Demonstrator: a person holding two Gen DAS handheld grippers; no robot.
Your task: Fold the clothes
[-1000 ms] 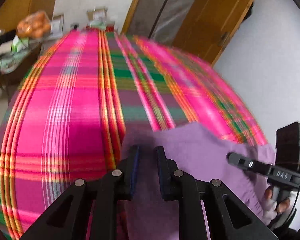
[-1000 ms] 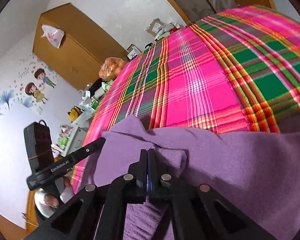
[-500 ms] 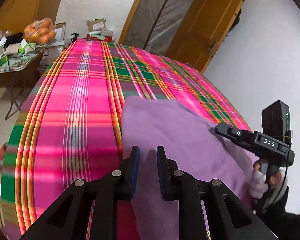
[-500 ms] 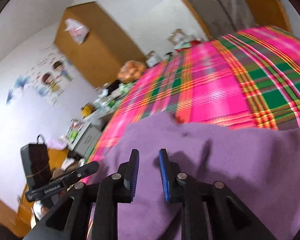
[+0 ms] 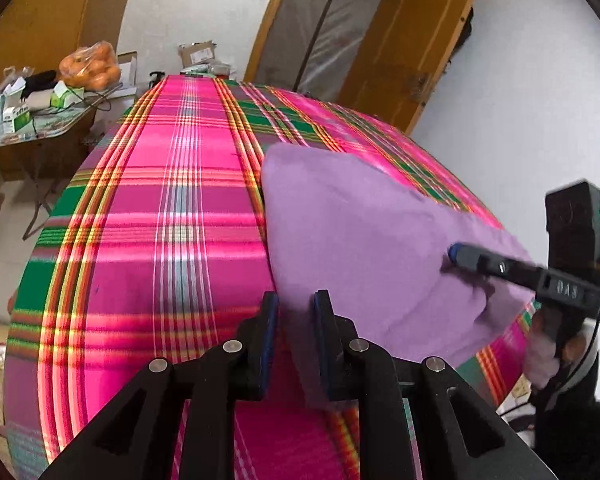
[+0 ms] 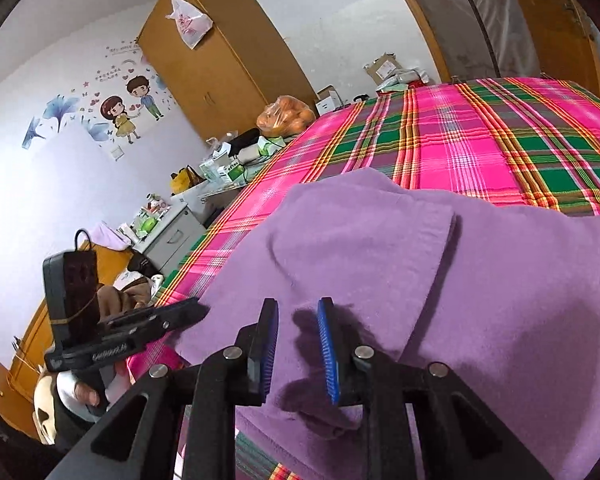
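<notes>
With both our left gripper (image 5: 293,316) and right gripper (image 6: 297,330) slightly parted and empty, we judge the soft, light purple garment (image 5: 360,240), seemingly folded near the bed's (image 5: 152,216) front edge, best pinched at a corner.

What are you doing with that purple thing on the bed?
A person holds a gripper in each hand and is folding a purple cloth on a bed with a pink plaid sheet. Right now the left gripper and right gripper are both open above the cloth, gripping nothing.
</notes>
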